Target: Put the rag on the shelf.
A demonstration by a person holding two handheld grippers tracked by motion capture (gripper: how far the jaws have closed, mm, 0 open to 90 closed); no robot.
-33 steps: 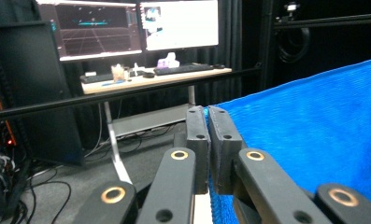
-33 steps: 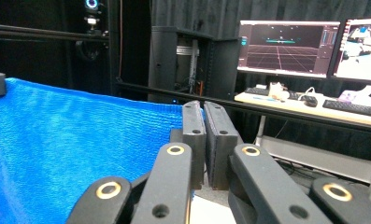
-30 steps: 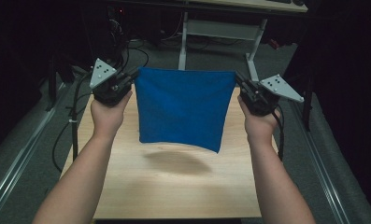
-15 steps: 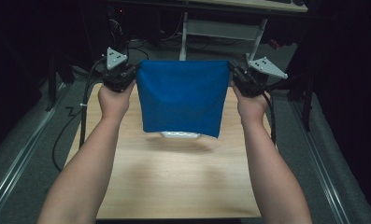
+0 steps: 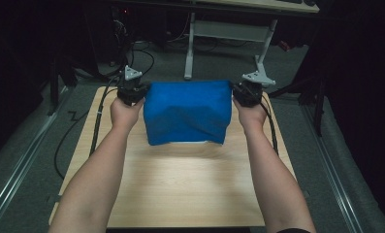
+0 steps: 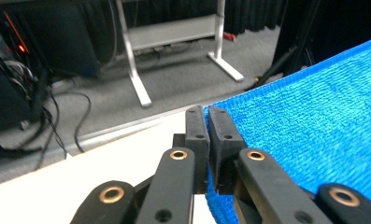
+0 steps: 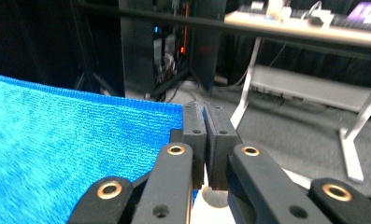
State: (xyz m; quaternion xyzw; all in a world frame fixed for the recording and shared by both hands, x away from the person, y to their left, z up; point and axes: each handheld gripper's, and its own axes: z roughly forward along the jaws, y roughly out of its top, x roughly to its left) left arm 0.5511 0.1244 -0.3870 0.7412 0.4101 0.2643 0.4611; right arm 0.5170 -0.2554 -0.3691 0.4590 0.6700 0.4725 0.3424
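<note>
While stretched between both hands, blue terry-weave cloth [image 5: 186,112] hangs over far half of light wooden table [image 5: 180,194], top edge taut from left gripper [image 5: 140,92] to right gripper [image 5: 237,94], lower hem at or just above tabletop, hard to say which from high view. Looks draped in a soft fold across the front.

From left gripper view: left gripper [image 6: 207,120] with jaws pressed together, corner of cloth [image 6: 314,140] pinched right between them, rest of fabric spreading off to the right of the jaws, bare table [image 6: 103,172] on the other side.

From right gripper view: same deal mirrored. Right gripper [image 7: 203,116] with jaws clamped tight on opposite top corner, cloth [image 7: 71,149] running off to the left. Grey floor, white desk legs [image 7: 248,88] beyond.
</note>
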